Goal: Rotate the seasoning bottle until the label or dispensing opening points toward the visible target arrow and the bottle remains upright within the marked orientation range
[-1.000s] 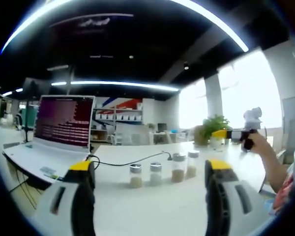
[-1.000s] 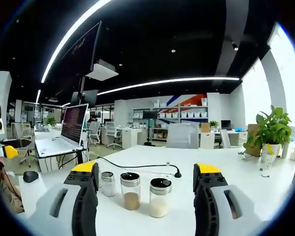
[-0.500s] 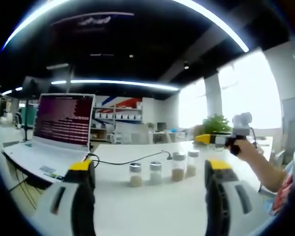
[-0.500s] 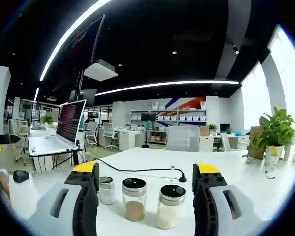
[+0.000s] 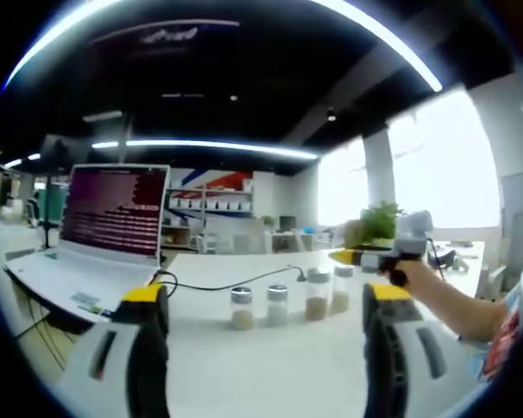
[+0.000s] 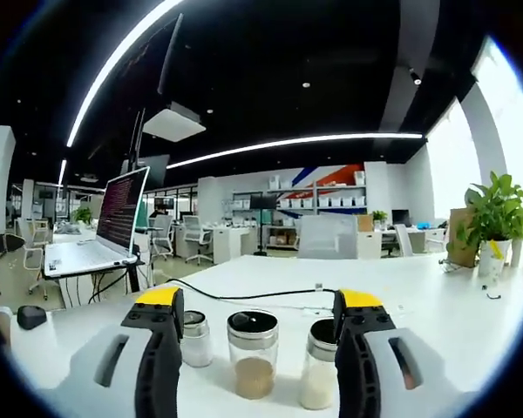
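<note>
Right gripper sits low over the white table, jaws wide apart and holding nothing, framing the middle seasoning bottle, which stands between them without touching either. In the left gripper view that gripper comes in from 3 o'clock, a hand around its grip, forearm stretched back toward the edge, yellow tip level near the bottles. Left gripper hangs back, jaws wide, empty, the row of four bottles well ahead of it. In the right gripper view the right-hand bottle is partly hidden behind the right jaw, the small left one clipped by the left jaw. All bottles upright, long axis vertical, dark caps up. Can't make out any label, opening direction or arrow. Laptop open at 9 o'clock, black cable behind the bottles.
</note>
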`<state>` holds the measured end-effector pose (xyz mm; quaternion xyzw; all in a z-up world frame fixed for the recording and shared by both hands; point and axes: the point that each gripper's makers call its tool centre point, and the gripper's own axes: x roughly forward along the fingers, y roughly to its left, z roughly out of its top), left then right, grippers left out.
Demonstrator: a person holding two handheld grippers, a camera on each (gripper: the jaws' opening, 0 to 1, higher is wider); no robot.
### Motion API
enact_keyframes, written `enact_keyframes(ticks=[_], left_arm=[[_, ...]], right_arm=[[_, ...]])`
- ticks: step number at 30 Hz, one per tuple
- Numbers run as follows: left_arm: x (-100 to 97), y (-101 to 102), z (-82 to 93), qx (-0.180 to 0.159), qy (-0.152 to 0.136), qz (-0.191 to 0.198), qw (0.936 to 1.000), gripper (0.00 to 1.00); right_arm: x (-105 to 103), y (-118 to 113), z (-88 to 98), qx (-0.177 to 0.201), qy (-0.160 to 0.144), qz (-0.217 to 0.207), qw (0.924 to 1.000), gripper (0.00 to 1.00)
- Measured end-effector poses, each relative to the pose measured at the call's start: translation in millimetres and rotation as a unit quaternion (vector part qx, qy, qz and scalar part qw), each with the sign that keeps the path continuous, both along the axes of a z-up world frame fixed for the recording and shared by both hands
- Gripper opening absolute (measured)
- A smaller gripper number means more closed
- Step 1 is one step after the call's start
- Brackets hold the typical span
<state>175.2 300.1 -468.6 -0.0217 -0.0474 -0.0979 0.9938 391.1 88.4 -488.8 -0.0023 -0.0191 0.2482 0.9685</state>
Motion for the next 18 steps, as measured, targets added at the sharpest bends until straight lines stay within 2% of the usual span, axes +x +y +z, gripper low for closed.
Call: enact_keyframes(ticks=[8, 12, 15, 18], left_arm=[[0.8, 1.7, 0.0, 0.000, 0.001, 0.000, 1.0000, 0.98], [0.9, 2.9, 0.8, -0.001, -0.001, 0.000, 1.0000, 0.98], [1.4, 1.9, -1.1, -0.004, 0.002, -0.003, 1.0000, 0.97], [1.5, 0.2, 0.9, 0.000, -0.003, -0.009, 1.0000, 0.97]], right_arm=[[1.4, 14.3, -8.7, -0.016, -0.002, 0.001, 0.9999, 0.69], [9.2, 23.9, -13.7, -0.028, -0.018, 0.003, 0.9994, 0.67], [14.2, 28.3, -21.0, -0.019, 0.000, 0.009, 0.9998, 0.62], [19.2, 29.2, -23.8, -0.023, 0.000, 0.000, 0.9997, 0.60]])
